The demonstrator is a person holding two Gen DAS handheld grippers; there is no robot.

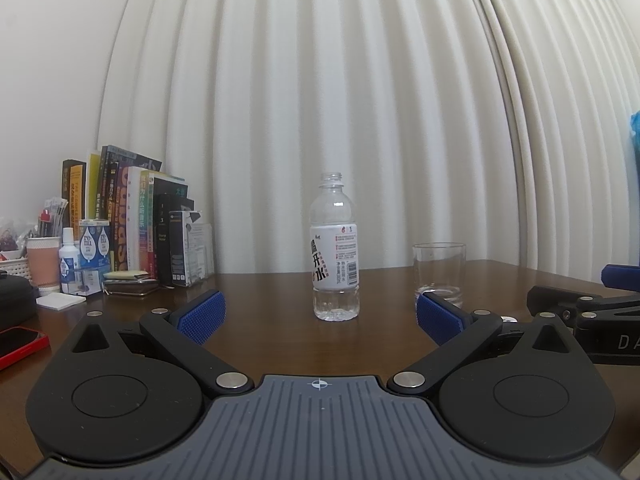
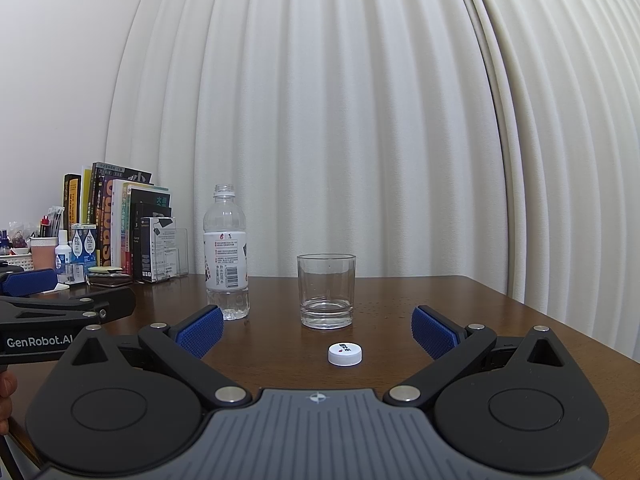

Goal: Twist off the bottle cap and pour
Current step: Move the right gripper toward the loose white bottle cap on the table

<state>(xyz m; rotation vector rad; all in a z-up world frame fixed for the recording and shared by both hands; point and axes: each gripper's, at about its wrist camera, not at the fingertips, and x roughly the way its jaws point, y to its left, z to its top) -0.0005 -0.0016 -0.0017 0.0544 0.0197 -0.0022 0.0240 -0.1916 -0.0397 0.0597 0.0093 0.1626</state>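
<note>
A clear plastic bottle (image 1: 335, 248) with a white label stands upright and uncapped on the brown table (image 1: 264, 292), only a little water in its bottom. It also shows in the right wrist view as the bottle (image 2: 225, 254), left of a clear glass (image 2: 326, 291) holding a thin layer of water. The glass (image 1: 439, 274) stands right of the bottle in the left wrist view. The white cap (image 2: 345, 354) lies flat on the table in front of the glass. My left gripper (image 1: 319, 318) is open, well short of the bottle. My right gripper (image 2: 318, 330) is open, the cap lying between its fingers.
A row of books (image 1: 132, 220), a paper cup (image 1: 42, 264), small bottles and boxes crowd the back left. A red phone (image 1: 18, 344) lies at the left edge. A pleated curtain (image 1: 320, 100) hangs behind. The table's right edge (image 2: 560, 320) is near.
</note>
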